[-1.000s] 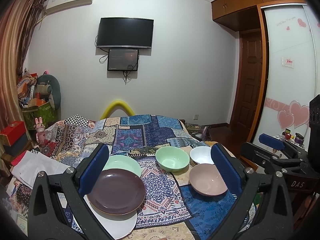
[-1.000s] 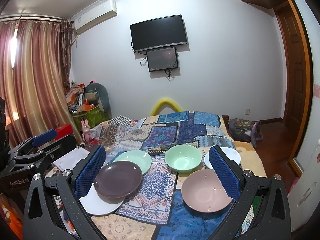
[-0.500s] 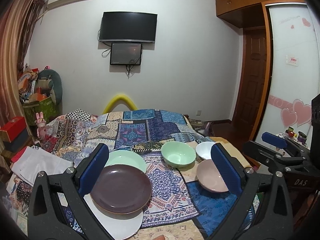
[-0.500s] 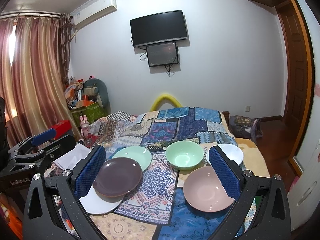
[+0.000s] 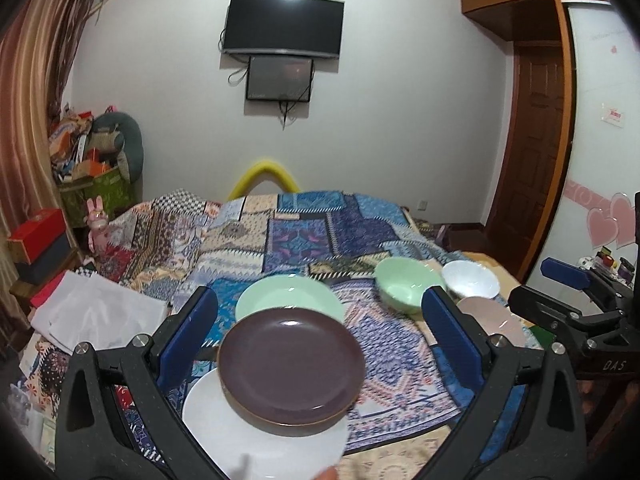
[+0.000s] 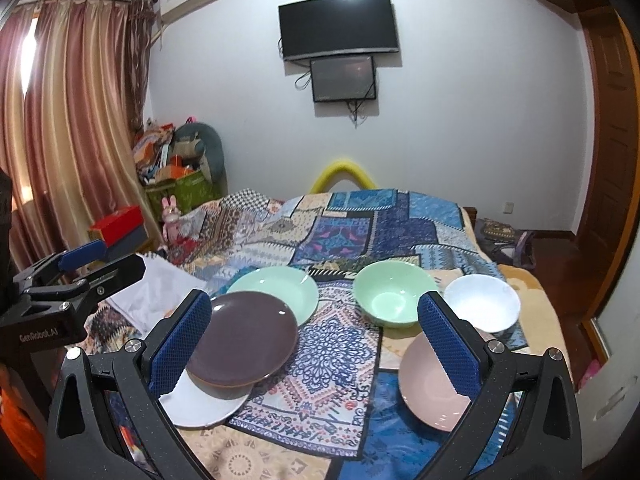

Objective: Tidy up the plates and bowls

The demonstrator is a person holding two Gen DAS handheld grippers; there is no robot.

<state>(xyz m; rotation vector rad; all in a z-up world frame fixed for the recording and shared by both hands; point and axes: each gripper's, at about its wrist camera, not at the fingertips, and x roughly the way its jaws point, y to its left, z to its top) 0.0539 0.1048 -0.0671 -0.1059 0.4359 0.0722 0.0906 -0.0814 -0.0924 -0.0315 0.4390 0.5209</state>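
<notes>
On the patterned bedspread a dark purple plate (image 5: 291, 364) rests on a white plate (image 5: 256, 436), with a pale green plate (image 5: 289, 294) just behind. To the right sit a green bowl (image 5: 406, 289), a white bowl (image 5: 470, 278) and a pink bowl (image 5: 494, 322). My left gripper (image 5: 316, 340) is open and empty above the purple plate. My right gripper (image 6: 314, 346) is open and empty between the purple plate (image 6: 244, 340) and the pink bowl (image 6: 434, 388). The green bowl (image 6: 390, 298) and white bowl (image 6: 482, 306) lie beyond it.
The bed (image 6: 360, 224) carries all the dishes. Folded white cloth (image 5: 96, 314) lies at its left edge. A red box (image 5: 38, 232) and cluttered bags (image 5: 92, 160) stand at the left wall. A wooden door (image 5: 536, 152) and wardrobe are to the right.
My left gripper has moved left and closer to the purple plate, which now sits centred between its fingers. My right gripper has moved slightly closer to the dishes. Both stay open.
</notes>
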